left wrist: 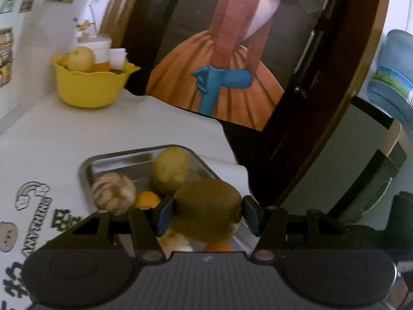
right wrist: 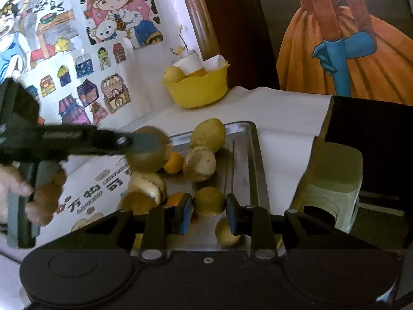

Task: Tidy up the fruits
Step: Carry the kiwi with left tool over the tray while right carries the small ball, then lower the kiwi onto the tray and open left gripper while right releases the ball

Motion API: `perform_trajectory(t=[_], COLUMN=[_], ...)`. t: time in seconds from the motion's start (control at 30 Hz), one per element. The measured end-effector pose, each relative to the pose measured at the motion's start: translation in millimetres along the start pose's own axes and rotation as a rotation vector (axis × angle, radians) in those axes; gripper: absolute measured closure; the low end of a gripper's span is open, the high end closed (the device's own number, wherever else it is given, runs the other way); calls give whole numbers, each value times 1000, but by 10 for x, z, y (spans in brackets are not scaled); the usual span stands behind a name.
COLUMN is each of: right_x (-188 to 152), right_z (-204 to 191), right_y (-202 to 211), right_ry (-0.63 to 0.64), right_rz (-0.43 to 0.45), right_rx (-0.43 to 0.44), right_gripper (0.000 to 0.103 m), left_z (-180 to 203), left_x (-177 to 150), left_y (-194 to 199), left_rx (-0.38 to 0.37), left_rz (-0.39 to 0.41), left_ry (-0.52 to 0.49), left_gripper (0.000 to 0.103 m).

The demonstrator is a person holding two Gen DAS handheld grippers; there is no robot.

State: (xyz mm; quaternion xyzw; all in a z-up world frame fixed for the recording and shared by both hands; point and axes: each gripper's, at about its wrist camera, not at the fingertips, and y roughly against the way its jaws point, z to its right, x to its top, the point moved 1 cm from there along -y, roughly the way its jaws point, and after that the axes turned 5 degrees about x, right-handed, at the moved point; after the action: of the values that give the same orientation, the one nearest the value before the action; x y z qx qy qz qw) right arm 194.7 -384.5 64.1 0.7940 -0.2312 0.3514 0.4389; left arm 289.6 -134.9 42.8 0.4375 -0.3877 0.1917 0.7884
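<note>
My left gripper (left wrist: 206, 211) is shut on a brown kiwi (left wrist: 207, 209), held a little above the metal tray (left wrist: 87, 170). From the right wrist view the same left gripper (right wrist: 144, 143) and kiwi (right wrist: 144, 162) hang over the tray's left side, with a hand (right wrist: 15, 193) on the handle. My right gripper (right wrist: 209, 214) is shut on a small yellow-green fruit (right wrist: 209, 201) over the tray (right wrist: 247, 155). Several fruits lie in the tray: a yellow-green one (left wrist: 171, 170), a pale peeled one (left wrist: 113, 193) and a small orange (left wrist: 147, 199).
A yellow bowl (left wrist: 87, 87) (right wrist: 201, 90) holding a yellow fruit, orange pieces and white cups stands at the table's far corner by the stickered wall. A large dark-framed painting (left wrist: 232, 77) leans behind the table. A green stool (right wrist: 333, 180) sits right of the table's edge.
</note>
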Motion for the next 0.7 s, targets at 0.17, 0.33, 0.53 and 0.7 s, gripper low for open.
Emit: perform_trajectory(t=[0.17, 0.33, 0.53, 0.7], right_x=[-185, -303, -366, -406], right_z=[-64, -65, -80, -139], right_y=[106, 119, 131, 114], right_ry=[29, 32, 49, 98], right_rz=[-20, -24, -23, -17], right_rx=[-15, -35, -76, -113], right_gripper=[73, 73, 73, 73], left_z=[153, 249, 363, 493], left_x=[-22, -71, -105, -107], left_y=[-171, -328, -411, -462], left_rx=[-22, -33, -12, 11], left_rz=[-42, -82, -100, -110], left_ry=[-15, -28, -87, -127], left_gripper=[42, 42, 42, 42])
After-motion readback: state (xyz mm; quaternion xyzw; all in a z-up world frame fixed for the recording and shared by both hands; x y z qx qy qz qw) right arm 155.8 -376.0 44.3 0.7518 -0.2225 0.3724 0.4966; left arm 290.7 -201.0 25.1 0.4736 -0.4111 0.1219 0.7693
